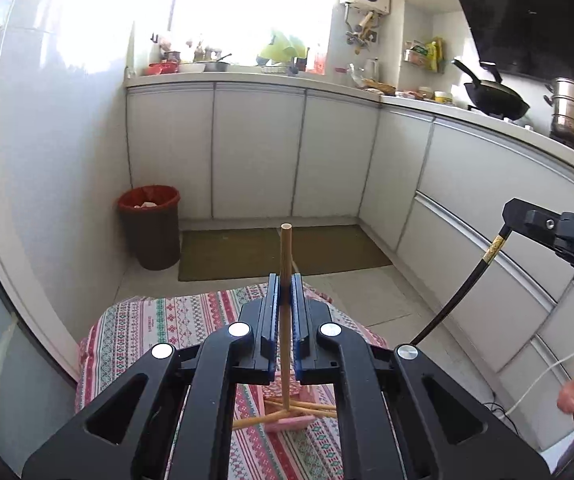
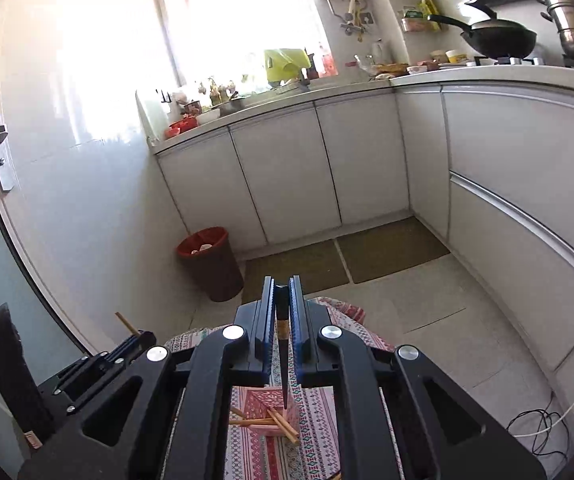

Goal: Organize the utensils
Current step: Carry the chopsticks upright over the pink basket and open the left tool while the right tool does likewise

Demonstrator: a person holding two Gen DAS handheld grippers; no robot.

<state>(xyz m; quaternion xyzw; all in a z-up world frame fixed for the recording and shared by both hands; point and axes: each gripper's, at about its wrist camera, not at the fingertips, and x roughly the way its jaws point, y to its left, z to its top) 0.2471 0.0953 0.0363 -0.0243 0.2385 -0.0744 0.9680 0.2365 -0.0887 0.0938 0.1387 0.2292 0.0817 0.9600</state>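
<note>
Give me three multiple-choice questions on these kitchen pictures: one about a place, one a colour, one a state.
1. Where does the bin stand?
A. on the counter
B. on the floor by the left wall
C. on the table

2. What colour is the chopstick held by the right gripper?
A. black
B. white
C. green

3. How is the left gripper?
A. wide open
B. shut on the wooden chopstick
C. out of view

Answers: B, it sits on the floor tiles; A, its shaft is black; B, the fingers press the stick.
</note>
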